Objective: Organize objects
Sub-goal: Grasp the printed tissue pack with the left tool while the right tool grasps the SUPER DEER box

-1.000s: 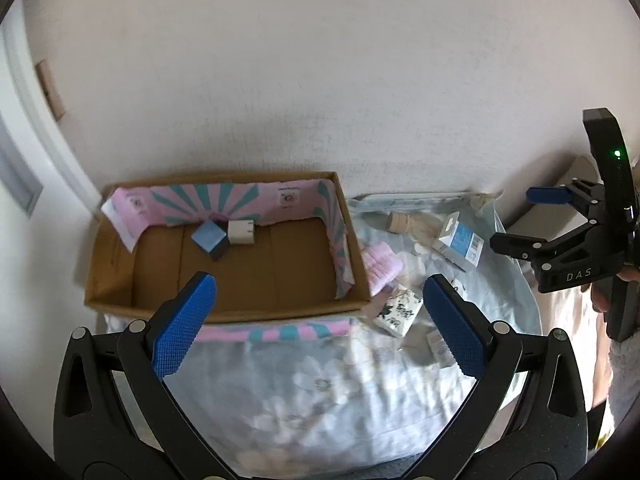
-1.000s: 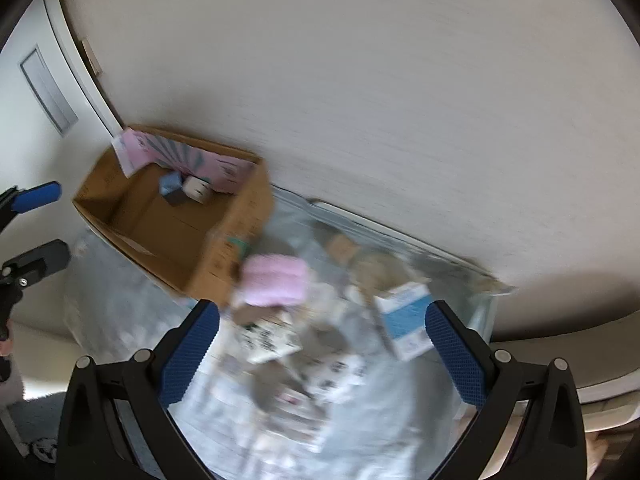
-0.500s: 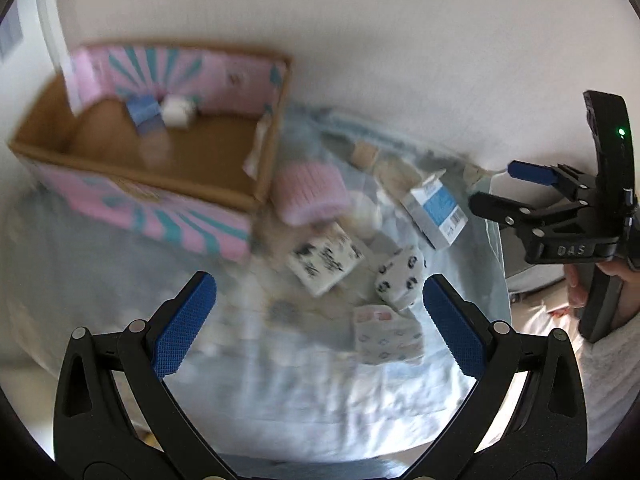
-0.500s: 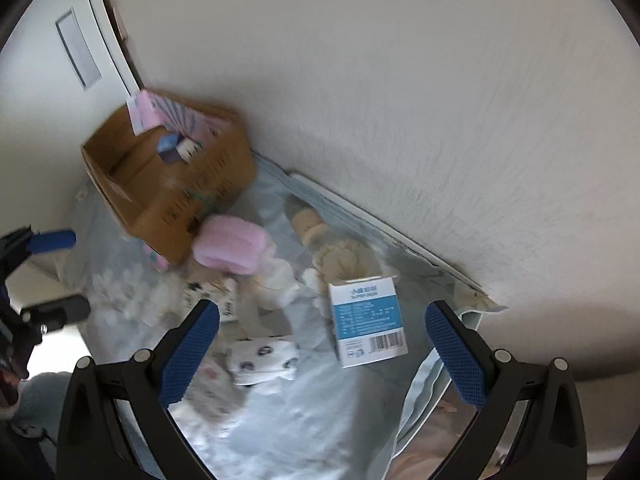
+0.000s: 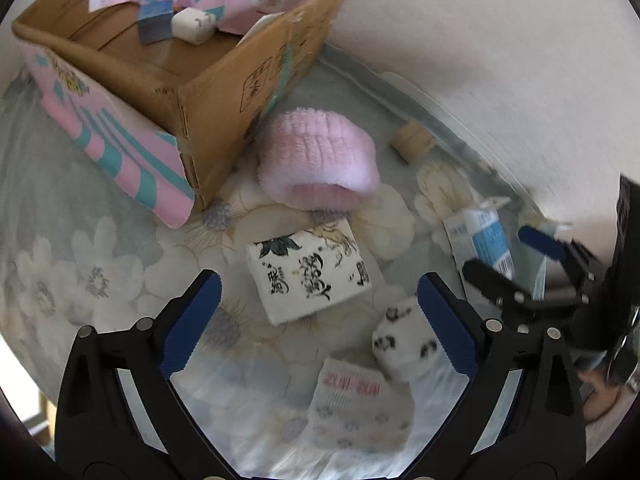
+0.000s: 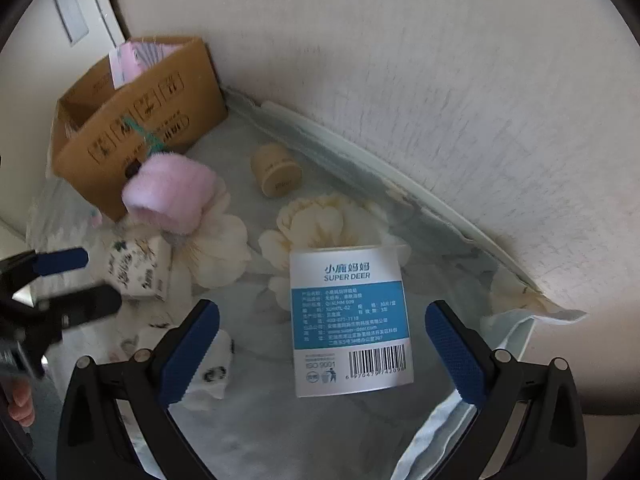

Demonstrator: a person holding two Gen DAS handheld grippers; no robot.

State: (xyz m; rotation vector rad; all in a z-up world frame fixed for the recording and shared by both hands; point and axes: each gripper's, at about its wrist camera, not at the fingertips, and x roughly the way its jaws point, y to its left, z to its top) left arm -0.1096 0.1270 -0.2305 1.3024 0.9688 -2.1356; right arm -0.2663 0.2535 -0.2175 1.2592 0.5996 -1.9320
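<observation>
- Below, left gripper: both blue-padded fingers spread wide and holding nothing, hovering over a white tissue pack with black calligraphy print, which lies flat on the floral bedsheet between the fingers' lines of reach
- Right gripper: jaws likewise fully apart and empty, framing a white-and-blue "SUPER DEER" box that lies flat on the sheet, barcode end nearest the camera; in the left wrist view this gripper appears at the right edge, just in front of the same box
- Cardboard box: open-topped, standing at the far left against the wall, one pink-and-teal flap folded outward; inside lie a small blue box and a small white packet, touching each other
- Pink fluffy roll: resting on the sheet just beside the cardboard box's near corner, close behind the calligraphy pack
- Small tan cylindrical container: lying on its side near the wall, apart from the other items
- Two further white packets: one with black paw-like marks beside the left gripper's right finger, and one with pink lettering touching it nearer the camera; both are blurred
</observation>
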